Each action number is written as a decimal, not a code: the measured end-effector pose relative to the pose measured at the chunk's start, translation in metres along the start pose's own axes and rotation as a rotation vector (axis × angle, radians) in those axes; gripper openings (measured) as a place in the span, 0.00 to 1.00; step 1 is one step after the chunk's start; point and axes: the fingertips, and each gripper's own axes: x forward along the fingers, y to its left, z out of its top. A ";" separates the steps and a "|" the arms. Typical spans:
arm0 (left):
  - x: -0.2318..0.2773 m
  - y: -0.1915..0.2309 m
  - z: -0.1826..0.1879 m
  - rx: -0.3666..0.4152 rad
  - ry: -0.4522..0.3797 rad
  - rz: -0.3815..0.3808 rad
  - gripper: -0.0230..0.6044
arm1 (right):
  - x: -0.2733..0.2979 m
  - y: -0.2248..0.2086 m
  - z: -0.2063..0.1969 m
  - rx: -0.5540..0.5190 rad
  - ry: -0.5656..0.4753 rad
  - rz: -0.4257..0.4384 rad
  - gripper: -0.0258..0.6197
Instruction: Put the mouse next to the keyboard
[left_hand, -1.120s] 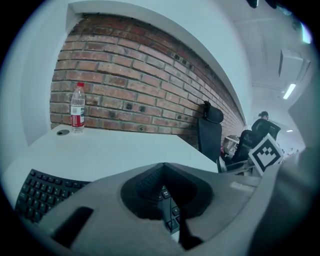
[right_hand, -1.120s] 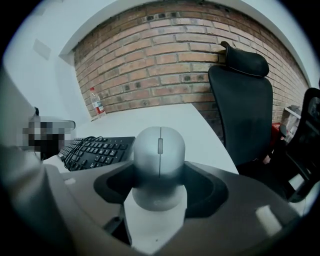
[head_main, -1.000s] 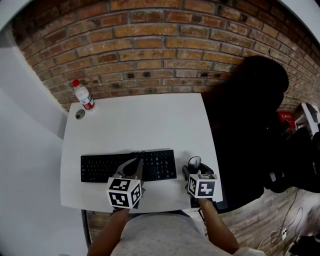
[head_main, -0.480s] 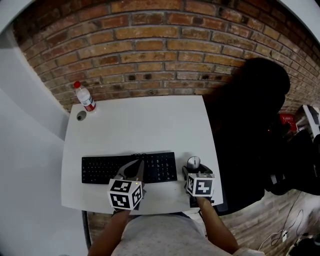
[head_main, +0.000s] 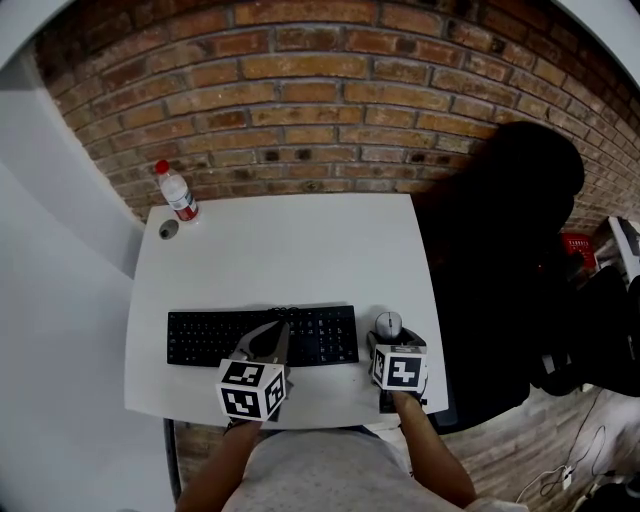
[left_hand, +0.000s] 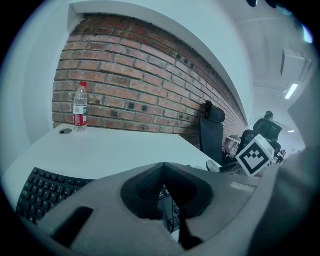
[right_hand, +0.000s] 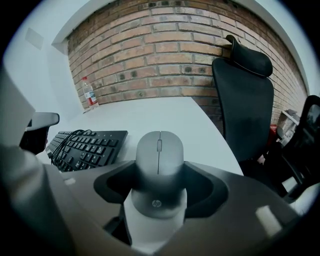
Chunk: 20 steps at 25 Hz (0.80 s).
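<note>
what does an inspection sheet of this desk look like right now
surface: white table
job's things: grey mouse right of the black keyboard, apart from it
clutter: water bottle upright at the far left corner, small round object beside it
grippers: right gripper fingers closed on the mouse; left gripper fingers together, empty, over the keyboard's near edge
cables: cable bunched at the keyboard's far edge
surroundings: brick wall behind, black office chair to the right

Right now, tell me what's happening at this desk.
A person works two grippers over a white table. The right gripper grips the mouse, just right of the keyboard. The left gripper is shut and empty above the keyboard's near edge. A bottle stands at the far left corner.
</note>
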 end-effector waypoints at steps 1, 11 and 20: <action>-0.001 0.001 0.000 0.000 -0.001 0.001 0.02 | 0.001 0.000 0.000 -0.003 0.001 -0.003 0.52; -0.007 0.006 0.000 -0.003 -0.007 0.014 0.02 | 0.005 0.003 -0.005 -0.028 0.029 -0.006 0.52; -0.008 0.005 0.005 -0.003 -0.023 0.022 0.02 | 0.000 0.002 0.002 -0.047 0.001 0.012 0.52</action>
